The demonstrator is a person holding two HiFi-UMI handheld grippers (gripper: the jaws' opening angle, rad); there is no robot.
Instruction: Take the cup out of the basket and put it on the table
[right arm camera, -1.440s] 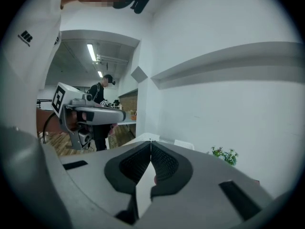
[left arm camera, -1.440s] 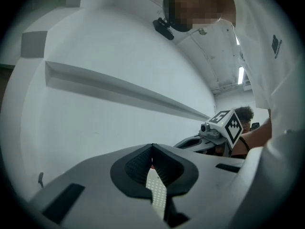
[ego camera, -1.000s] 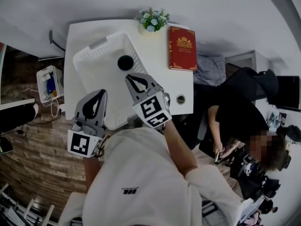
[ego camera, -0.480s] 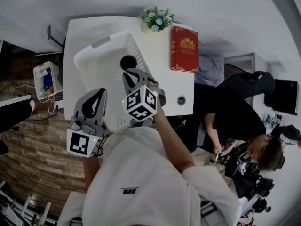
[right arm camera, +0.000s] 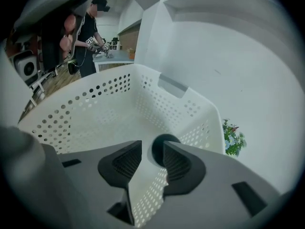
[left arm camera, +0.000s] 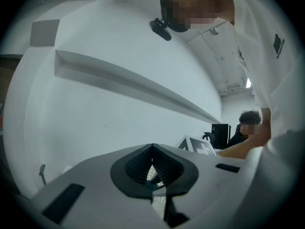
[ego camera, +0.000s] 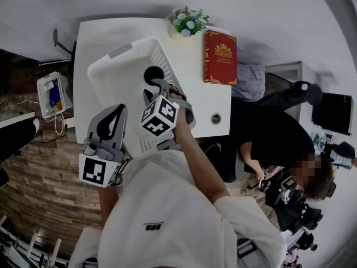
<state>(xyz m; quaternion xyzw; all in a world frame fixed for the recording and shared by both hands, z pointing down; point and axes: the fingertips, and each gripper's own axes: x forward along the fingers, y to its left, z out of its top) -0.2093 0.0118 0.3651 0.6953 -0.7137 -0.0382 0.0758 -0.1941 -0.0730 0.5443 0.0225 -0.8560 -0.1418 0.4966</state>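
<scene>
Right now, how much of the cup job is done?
Not much yet. Done: the right tongs reach into the white basket and have just been opening. In hand: lining up on the black cup, which sits in the basket just past the tips, not gripped. Left: grab it, lift it out, set it on the table.

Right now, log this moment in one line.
right gripper: jaws just opened, nothing between, aimed at cup | cup: in basket, ungripped | left gripper: shut, empty
</scene>
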